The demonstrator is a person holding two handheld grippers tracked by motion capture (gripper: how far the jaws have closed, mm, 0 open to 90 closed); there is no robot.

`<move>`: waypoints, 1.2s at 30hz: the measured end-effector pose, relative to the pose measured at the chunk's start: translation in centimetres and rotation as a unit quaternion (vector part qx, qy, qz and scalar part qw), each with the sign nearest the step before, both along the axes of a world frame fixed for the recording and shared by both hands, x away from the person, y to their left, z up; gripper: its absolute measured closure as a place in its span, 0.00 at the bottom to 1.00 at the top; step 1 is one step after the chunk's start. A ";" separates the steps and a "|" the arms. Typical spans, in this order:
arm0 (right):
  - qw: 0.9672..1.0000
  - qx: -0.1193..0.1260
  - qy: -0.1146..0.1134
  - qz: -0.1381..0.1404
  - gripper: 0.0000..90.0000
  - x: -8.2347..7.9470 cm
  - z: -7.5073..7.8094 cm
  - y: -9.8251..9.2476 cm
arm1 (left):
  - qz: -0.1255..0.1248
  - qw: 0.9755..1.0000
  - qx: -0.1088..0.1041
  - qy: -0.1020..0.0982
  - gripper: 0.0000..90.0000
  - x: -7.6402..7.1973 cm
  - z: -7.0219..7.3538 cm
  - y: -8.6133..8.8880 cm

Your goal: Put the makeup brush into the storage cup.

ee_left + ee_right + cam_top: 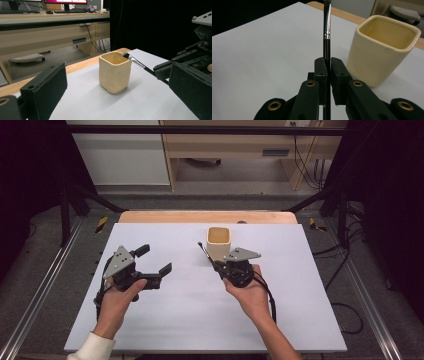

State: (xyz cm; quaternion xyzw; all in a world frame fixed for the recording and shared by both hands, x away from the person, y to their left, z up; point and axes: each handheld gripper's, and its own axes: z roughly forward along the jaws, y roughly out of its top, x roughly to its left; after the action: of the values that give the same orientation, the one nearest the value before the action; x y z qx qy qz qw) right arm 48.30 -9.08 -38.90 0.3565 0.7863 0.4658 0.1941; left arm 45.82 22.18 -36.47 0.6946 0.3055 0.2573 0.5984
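Observation:
A cream square cup (219,241) stands upright on the white sheet toward the far middle of the table. My right gripper (218,265) is just in front of it, shut on the black handle of a thin brush (205,254). In the right gripper view the jaws (328,66) pinch the handle, and the brush (327,27) points away, to the left of the cup (382,47). The bristle tip (125,55) hangs by the cup's rim (115,71). My left gripper (154,259) is held at the left, open and empty, facing the cup (117,95).
A white sheet (200,320) covers the table, with a wooden edge (200,216) at the far side. Black frame bars and cables run along both sides. A desk with a keyboard (62,11) stands beyond the table.

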 end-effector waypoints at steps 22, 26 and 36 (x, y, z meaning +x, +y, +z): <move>0.993 0.071 -0.097 -0.017 0.93 -1.7 -1.5 1.5 | -0.015 1.000 -0.017 0.013 0.04 0.6 -0.1 -2.4; 0.991 0.082 -0.107 -0.021 0.93 -2.2 -2.2 2.0 | -0.016 1.000 -0.017 0.012 0.04 0.7 -0.2 -2.8; 0.987 0.093 -0.126 -0.017 0.93 -2.7 -2.4 2.5 | -0.019 1.000 -0.016 0.015 0.05 0.5 -0.3 -3.4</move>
State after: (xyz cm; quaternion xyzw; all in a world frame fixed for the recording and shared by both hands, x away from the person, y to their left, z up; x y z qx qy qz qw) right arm 45.58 -6.57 -41.27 0.3243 0.7026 0.5752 0.2654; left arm 46.35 18.82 -36.81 0.6945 0.3047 0.2306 0.6096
